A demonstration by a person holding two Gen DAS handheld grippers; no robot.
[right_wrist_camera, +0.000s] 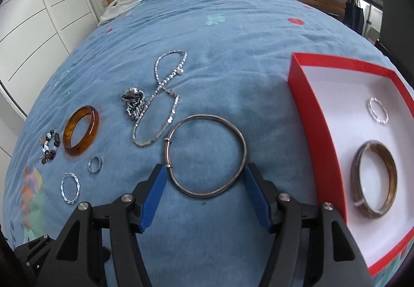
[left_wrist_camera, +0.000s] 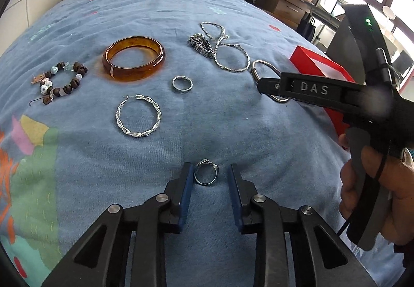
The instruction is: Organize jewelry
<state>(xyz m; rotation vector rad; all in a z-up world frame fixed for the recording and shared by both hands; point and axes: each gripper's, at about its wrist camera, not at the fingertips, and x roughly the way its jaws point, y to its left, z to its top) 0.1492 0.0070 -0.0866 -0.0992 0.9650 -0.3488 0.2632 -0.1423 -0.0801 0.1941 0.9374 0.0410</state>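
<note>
Step in hand: two pickups under way on a blue bedspread (left_wrist_camera: 233, 116), jewelry bound for the red box (right_wrist_camera: 308, 116) at right.
Left gripper (left_wrist_camera: 211, 178): jaws narrowed around a silver signet ring (left_wrist_camera: 206, 175); left pad touching, right pad still apart, so no grip yet.
Right gripper (right_wrist_camera: 204, 178): jaws wide, straddling a thin round metal bangle (right_wrist_camera: 207, 155); pads at its rim, pressure unclear.
Next move: likely close, lift, carry right to the box.
In box: brown bangle (right_wrist_camera: 375, 181), twisted silver hoop (right_wrist_camera: 378, 110) on white lining.
Left and far: glossy amber bangle (left_wrist_camera: 133, 58), beaded bracelet (left_wrist_camera: 62, 80), plain band (left_wrist_camera: 182, 84), twisted hoop earring (left_wrist_camera: 138, 116), slack chain (left_wrist_camera: 227, 51).
</note>
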